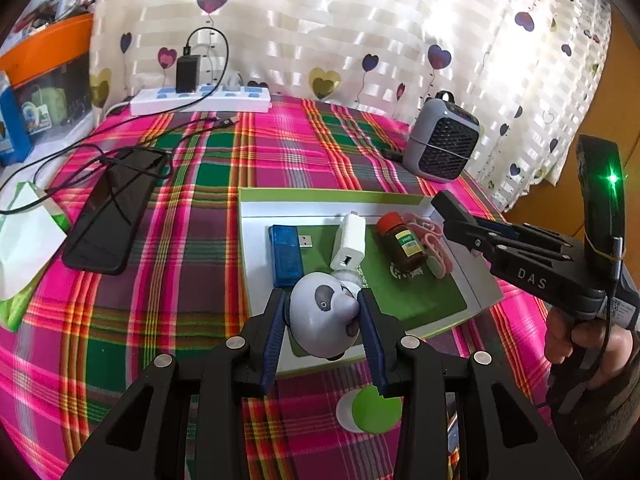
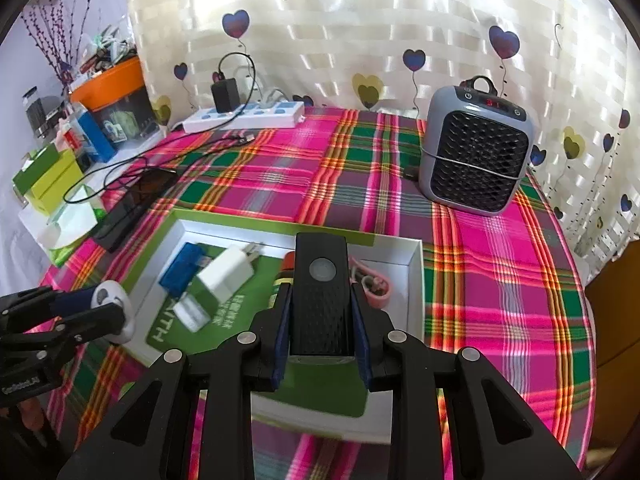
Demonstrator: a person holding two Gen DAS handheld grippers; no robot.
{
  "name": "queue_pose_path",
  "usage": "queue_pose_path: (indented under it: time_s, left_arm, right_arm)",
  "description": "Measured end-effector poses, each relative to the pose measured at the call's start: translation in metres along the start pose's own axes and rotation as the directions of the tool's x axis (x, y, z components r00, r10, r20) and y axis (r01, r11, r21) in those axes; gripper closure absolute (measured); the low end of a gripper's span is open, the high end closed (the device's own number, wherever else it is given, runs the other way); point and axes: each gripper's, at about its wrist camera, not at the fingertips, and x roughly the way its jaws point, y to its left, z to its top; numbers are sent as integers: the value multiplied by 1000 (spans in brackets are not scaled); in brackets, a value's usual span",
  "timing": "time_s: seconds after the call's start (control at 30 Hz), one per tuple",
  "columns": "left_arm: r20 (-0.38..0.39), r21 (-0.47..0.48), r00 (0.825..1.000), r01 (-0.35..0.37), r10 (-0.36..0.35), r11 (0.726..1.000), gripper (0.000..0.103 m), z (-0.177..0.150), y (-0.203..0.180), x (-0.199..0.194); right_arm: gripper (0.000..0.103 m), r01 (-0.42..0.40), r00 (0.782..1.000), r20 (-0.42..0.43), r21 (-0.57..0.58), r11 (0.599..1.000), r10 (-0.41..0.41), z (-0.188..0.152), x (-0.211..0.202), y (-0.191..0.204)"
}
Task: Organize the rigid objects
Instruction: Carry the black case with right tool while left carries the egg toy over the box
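Mid-placement: left tool [image 1: 324, 312] clamps the panda toy [image 1: 326, 316] over the tray's [image 2: 416, 264] near edge, right tool [image 2: 322, 316] grips the black flashlight [image 2: 320, 296] above it; next, lower each into free space and release.

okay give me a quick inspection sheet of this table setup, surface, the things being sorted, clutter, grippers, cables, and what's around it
Surface: plaid tablecloth, pink, green and orange.
Job's things: shallow box holding a blue USB stick, white charger plug, brown bottle and pink loops.
Clutter: black phone, grey heater, green and white disc.
Grippers: left gripper shut on a panda toy; right gripper shut on a black device; both over the box.
Cables: black cable across the phone; power strip with black adapter.
Surroundings: heart-print curtain, orange-lidded bin.
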Motion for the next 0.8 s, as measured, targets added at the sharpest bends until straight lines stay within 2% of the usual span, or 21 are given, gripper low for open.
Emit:
queue_pose_path:
  time_s: [0.8]
  left_arm:
    - [-53,-4,998,-15,14,1000,68,7,5,31]
  right_arm:
    - [74,13,997,-80,-19,1000,-15,8,40,-18]
